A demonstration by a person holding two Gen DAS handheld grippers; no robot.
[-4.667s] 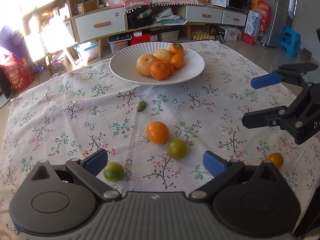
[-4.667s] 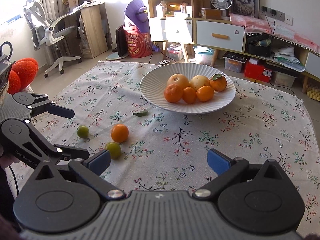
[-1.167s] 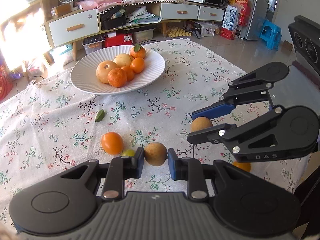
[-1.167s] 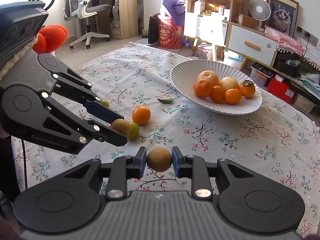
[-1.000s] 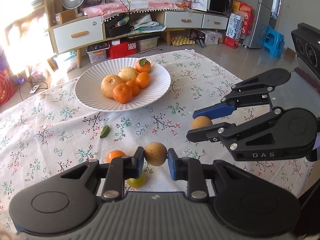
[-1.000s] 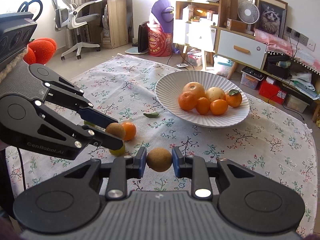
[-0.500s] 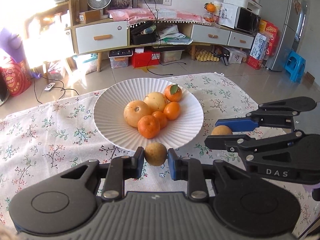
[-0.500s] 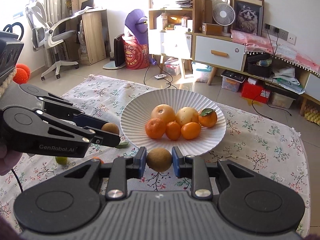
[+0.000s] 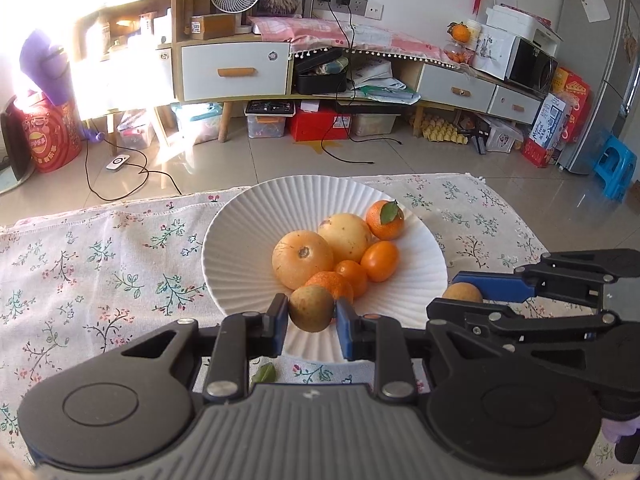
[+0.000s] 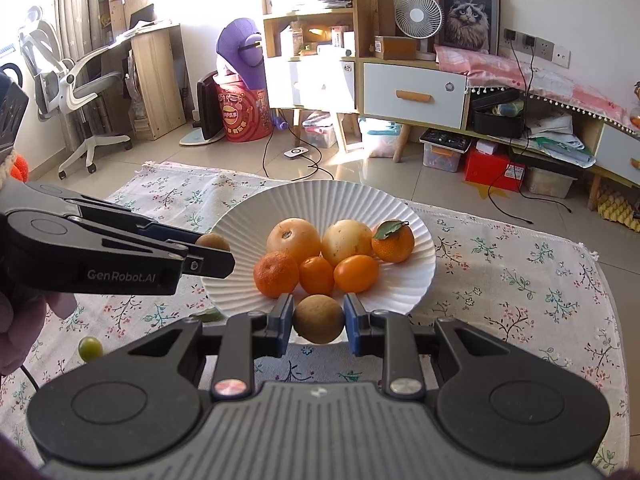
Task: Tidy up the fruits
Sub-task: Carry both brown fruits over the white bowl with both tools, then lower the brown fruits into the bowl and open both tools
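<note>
Left gripper (image 9: 311,322): closed on a small brown round fruit (image 9: 311,307), held above the near rim of the white ribbed plate (image 9: 240,256).
Right gripper (image 10: 318,323): likewise clamped on a second brown fruit (image 10: 318,318), poised at the plate's near edge, just in front of the pile.
Plate contents: mandarin (image 10: 276,273) nearest, two small oval orange fruits (image 10: 355,273) beside it, two large pale-orange fruits behind, leafed tangerine (image 10: 393,241) at the far right.
Handling, as judged: carry each fruit forward over bare plate, lower close to the ribbed surface before parting the jaws, release one at a time; round fruit likely to roll, so seat against the pile, not on the sloping rim.
Still loose on the floral tablecloth (image 10: 520,272): small green fruit (image 10: 89,347), fallen leaf (image 9: 263,373).
</note>
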